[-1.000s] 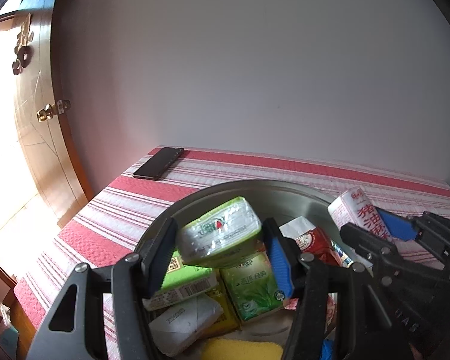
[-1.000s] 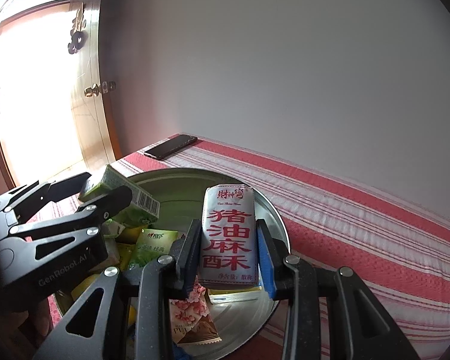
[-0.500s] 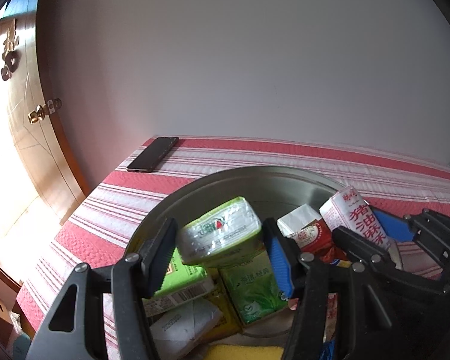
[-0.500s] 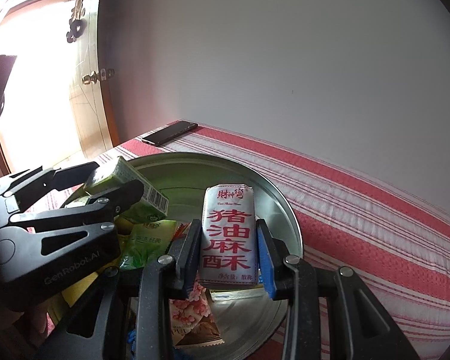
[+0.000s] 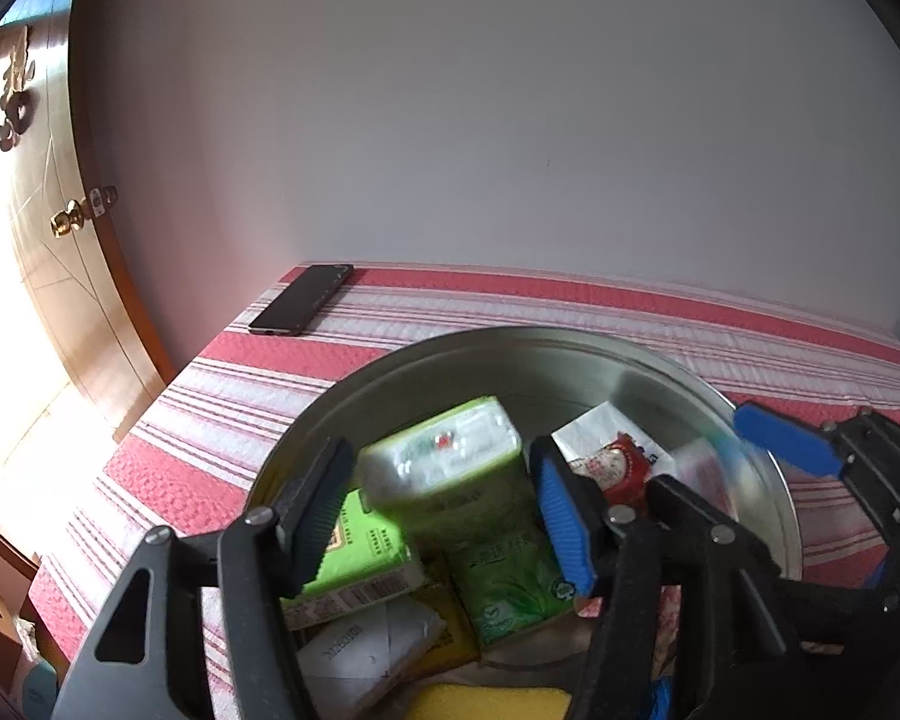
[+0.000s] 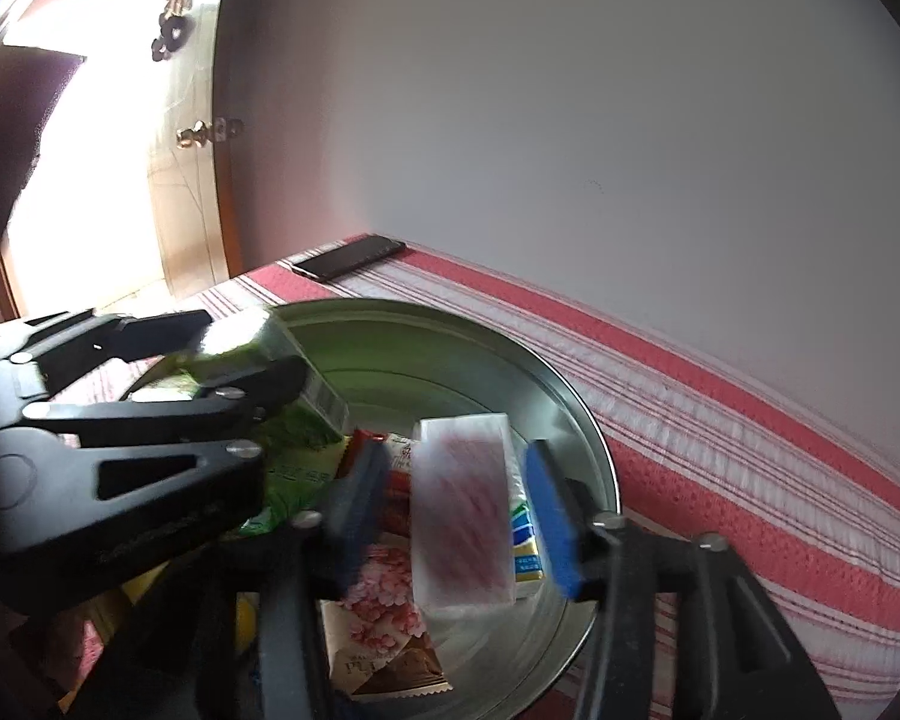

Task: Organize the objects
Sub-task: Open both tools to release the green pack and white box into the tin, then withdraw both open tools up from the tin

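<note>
Now both grippers have just been opening over the metal bowl (image 5: 750,414): the left gripper (image 5: 438,510) lets go of the green tissue pack (image 5: 444,456), and the right gripper (image 6: 456,516) drops the red-and-white snack pack (image 6: 462,516) in.

Metal basin (image 5: 768,468) crowded with packets, striped cloth (image 5: 570,312) behind open, phone (image 5: 302,307) at far corner

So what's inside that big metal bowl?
The metal bowl holds snack packets: green tissue pack, green tea sachet, white-and-red packet, pink wrapper. Anything beneath them is covered.
</note>
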Demonstrator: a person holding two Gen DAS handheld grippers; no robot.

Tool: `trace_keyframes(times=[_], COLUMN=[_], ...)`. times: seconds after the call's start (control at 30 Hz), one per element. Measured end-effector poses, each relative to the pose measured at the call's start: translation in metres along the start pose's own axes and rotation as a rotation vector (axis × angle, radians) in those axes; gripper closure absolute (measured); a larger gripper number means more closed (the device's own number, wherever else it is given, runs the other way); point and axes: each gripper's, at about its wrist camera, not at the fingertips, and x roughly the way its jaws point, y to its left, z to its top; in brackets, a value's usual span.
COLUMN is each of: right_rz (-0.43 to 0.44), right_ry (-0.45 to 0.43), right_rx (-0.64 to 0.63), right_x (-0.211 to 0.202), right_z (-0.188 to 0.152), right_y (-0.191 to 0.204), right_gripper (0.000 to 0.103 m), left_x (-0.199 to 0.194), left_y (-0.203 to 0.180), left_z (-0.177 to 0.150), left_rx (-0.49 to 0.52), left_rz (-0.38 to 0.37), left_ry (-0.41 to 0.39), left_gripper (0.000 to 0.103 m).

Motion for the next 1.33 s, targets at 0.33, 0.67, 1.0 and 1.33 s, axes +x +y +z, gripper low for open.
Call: trace_keyframes(times=[0.33, 0.67, 1.0, 1.33], right_rz=[-0.032, -0.052, -0.023, -0.013], right_ry=[-0.045, -0.065, -0.038, -0.013], right_rx=[0.040, 0.019, 0.056, 0.066], right_x=[-0.031, -0.048, -0.045, -0.037], right_z=[-0.001, 0.008, 0.007, 0.001], right_y=[-0.011, 0.001, 0.001, 0.000], right_gripper=[0.038, 0.027, 0.027, 0.027], left_x=[-0.032, -0.057, -0.063, -0.063], left_y=[0.011, 0.029, 0.032, 0.029], left_z=[-0.001, -0.003, -0.009, -0.014], left_rx=[-0.047, -0.086, -0.091, -0.071], left_rz=[0.011, 0.014, 0.015, 0.055], left_ry=[-0.062, -0.070, -0.075, -0.089], left_gripper=[0.000, 0.000, 0.000, 0.000])
